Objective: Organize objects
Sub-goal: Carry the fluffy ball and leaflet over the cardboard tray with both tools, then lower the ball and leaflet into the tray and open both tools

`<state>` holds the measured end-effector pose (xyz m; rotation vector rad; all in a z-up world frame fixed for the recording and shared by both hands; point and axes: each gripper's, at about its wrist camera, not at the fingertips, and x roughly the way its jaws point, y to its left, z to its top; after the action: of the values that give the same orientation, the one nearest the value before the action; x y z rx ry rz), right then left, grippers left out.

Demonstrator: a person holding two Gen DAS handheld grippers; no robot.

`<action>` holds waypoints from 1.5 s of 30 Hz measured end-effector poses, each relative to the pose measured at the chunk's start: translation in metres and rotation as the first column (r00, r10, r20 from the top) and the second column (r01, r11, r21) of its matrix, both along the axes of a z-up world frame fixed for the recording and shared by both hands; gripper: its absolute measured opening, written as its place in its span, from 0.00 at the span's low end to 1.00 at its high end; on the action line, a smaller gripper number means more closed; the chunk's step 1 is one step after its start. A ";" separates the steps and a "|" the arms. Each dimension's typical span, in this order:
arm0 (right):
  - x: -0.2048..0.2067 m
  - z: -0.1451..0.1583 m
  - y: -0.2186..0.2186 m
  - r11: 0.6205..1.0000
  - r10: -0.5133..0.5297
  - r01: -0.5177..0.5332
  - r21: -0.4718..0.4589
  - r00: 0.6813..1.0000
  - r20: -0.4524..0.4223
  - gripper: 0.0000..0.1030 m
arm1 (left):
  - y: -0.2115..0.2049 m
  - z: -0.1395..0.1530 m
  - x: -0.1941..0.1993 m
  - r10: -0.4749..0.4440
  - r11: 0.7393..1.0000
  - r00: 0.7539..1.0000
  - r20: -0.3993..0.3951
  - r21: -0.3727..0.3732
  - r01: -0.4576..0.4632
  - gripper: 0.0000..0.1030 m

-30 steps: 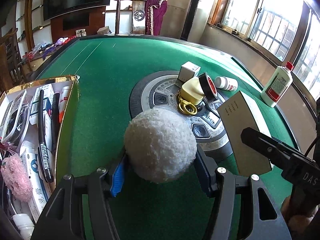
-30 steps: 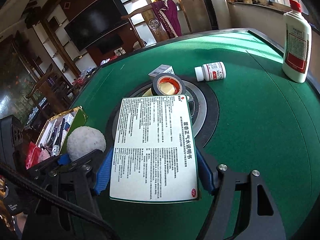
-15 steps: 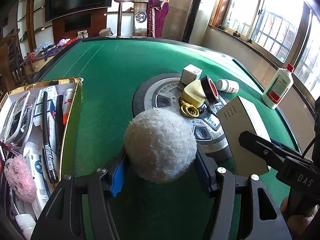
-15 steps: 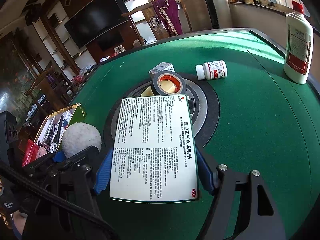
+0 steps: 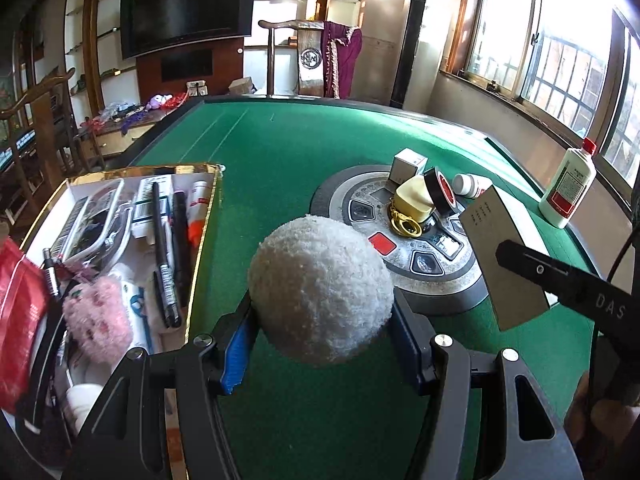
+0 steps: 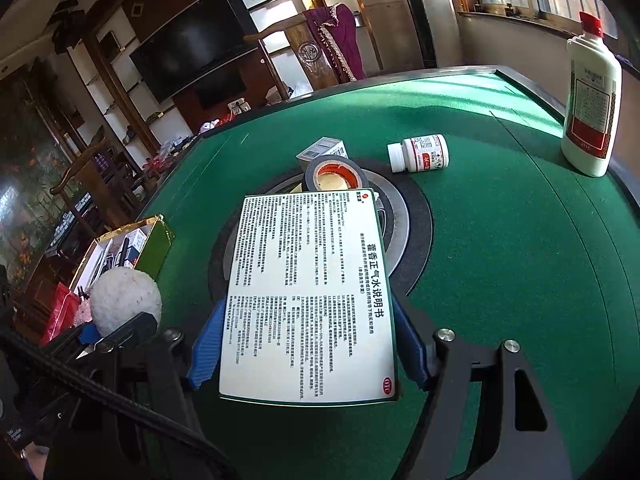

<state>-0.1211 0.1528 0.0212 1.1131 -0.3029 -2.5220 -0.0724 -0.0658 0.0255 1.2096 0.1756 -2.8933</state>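
- The left tongs were clamped on a white fluffy ball, blue pads pressed to its sides, above the green table.
- The right tongs were clamped on a flat medicine box with its printed face up, held over the table's round centre panel.
- Just left of the ball stood an open gold-rimmed box, crowded with things: two black pens, a white tube, a clear blister pack, a pink fluffy item and a red packet at its near end.
- On the centre panel sat a small white carton, a cream case with a gold clasp, and a roll of black tape standing on edge against the case.
- A white pill bottle lay on its side just beyond the panel.
- A tall white bottle with a red cap stood upright near the table's far right edge.
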 end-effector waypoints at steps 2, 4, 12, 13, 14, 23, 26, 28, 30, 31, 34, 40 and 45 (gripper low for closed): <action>0.002 0.001 -0.002 1.000 0.004 -0.004 0.000 1.000 -0.004 0.71 | -0.001 0.002 0.006 0.005 1.000 1.000 -0.010 -0.008 -0.005 0.54; 0.005 0.001 -0.005 1.000 0.013 -0.013 0.000 1.000 -0.004 0.71 | -0.003 0.003 0.012 0.009 1.000 1.000 -0.019 -0.009 -0.009 0.54; 0.024 0.007 -0.021 0.999 0.047 -0.047 0.001 0.998 -0.030 0.71 | -0.018 0.018 0.035 0.026 1.000 0.997 -0.072 -0.015 -0.028 0.54; 0.026 0.008 -0.023 0.999 0.053 -0.053 0.002 0.998 -0.031 0.71 | -0.022 0.021 0.038 0.030 0.999 0.996 -0.082 -0.011 -0.031 0.54; 0.029 0.009 -0.025 0.998 0.057 -0.057 0.000 0.998 -0.032 0.71 | -0.027 0.024 0.043 0.036 0.999 0.995 -0.092 -0.005 -0.037 0.54; 0.045 0.011 -0.065 0.992 0.126 -0.126 0.019 0.991 -0.040 0.71 | -0.077 0.038 0.071 0.088 0.995 0.986 -0.141 0.049 -0.082 0.54; 0.050 0.015 -0.087 0.985 0.173 -0.172 0.025 0.984 -0.041 0.71 | -0.101 0.039 0.076 0.125 0.991 0.981 -0.147 0.070 -0.116 0.54; 0.051 0.018 -0.105 0.978 0.206 -0.205 0.033 0.978 -0.042 0.71 | -0.117 0.037 0.078 0.149 0.987 0.978 -0.143 0.085 -0.138 0.54; 0.052 0.021 -0.123 0.971 0.237 -0.235 0.044 0.971 -0.041 0.71 | -0.139 0.033 0.079 0.184 0.980 0.973 -0.136 0.104 -0.171 0.54; 0.051 0.023 -0.134 0.967 0.252 -0.251 0.047 0.967 -0.040 0.71 | -0.147 0.031 0.080 0.198 0.977 0.971 -0.131 0.110 -0.185 0.54; 0.049 0.031 -0.162 0.956 0.290 -0.287 0.062 0.956 -0.043 0.71 | -0.174 0.021 0.079 0.238 0.965 0.965 -0.110 0.137 -0.222 0.54; 0.039 0.045 -0.224 0.930 0.359 -0.353 0.096 0.932 -0.047 0.71 | -0.202 0.005 0.069 0.259 0.956 0.964 -0.059 0.158 -0.247 0.54; 0.017 0.045 -0.270 0.910 0.399 -0.395 0.128 0.917 -0.010 0.71 | -0.207 -0.001 0.060 0.234 0.963 0.972 -0.034 0.147 -0.226 0.54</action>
<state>-0.1038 -0.1175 0.0659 1.0493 0.0875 -2.2142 -0.0126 -0.2725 0.0244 1.0524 0.4956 -2.7484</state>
